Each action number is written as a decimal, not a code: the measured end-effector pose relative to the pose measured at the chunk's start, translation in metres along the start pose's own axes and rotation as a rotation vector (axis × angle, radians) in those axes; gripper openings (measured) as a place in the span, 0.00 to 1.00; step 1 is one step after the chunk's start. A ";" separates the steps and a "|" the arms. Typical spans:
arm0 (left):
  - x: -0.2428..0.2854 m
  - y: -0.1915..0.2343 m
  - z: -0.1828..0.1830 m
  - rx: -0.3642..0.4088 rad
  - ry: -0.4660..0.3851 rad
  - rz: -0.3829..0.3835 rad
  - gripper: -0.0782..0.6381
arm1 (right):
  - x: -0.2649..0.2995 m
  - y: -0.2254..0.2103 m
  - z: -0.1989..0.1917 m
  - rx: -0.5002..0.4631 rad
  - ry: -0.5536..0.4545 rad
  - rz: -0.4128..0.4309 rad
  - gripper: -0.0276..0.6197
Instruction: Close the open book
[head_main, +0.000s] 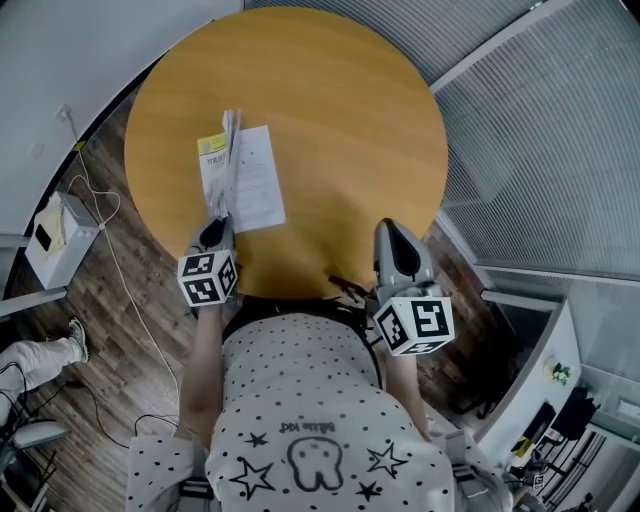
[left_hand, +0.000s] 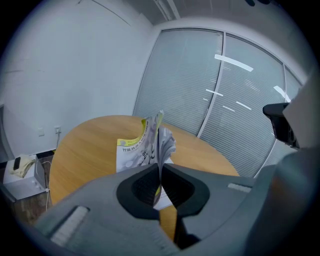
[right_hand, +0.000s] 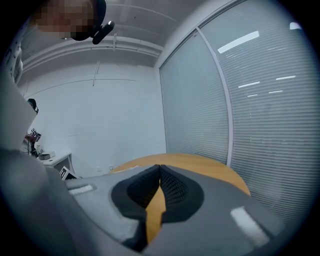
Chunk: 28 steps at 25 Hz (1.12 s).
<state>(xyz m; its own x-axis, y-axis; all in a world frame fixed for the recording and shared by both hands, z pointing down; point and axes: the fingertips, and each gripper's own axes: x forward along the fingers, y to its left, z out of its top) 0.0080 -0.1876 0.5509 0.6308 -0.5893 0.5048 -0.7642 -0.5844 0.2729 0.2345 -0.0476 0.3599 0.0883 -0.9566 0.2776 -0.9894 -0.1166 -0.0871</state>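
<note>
**A:** Where is the book?

**B:** The book (head_main: 255, 185) lies open on the left part of the round table (head_main: 340, 110). Its right-hand page lies flat, and a yellow-topped page shows on the left. A bunch of pages (head_main: 231, 140) stands upright along the middle fold.

**A:** And the left gripper?

**B:** The left gripper (head_main: 216, 232) is at the book's near edge, pointing away from the person and tilted down toward the table. Its jaws are clamped on the near end of those upright pages. In the left gripper view the paper rises straight out from between the pressed pads and fans out above them.

**A:** How is that arm held?

**B:** The left forearm (head_main: 200, 350) runs almost straight out from the body to the gripper.

**A:** What about the other side?

**B:** The right gripper (head_main: 393, 240) is above the table's near edge on the right, well apart from the book. It points forward and dips only slightly. Its jaws are pressed together with nothing between them, and only bare wood shows below.
</note>
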 end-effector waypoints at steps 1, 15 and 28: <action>0.001 -0.001 -0.001 0.007 0.004 -0.001 0.13 | 0.000 -0.001 0.000 0.001 0.001 -0.001 0.05; 0.016 -0.020 -0.013 0.145 0.073 -0.013 0.13 | -0.003 -0.019 0.000 0.014 0.004 -0.028 0.05; 0.029 -0.029 -0.027 0.249 0.133 -0.024 0.13 | -0.001 -0.030 -0.003 0.019 0.011 -0.039 0.05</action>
<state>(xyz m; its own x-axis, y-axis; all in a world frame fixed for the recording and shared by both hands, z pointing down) 0.0443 -0.1726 0.5797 0.6124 -0.5046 0.6085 -0.6826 -0.7258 0.0850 0.2638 -0.0424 0.3649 0.1258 -0.9482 0.2918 -0.9828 -0.1593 -0.0939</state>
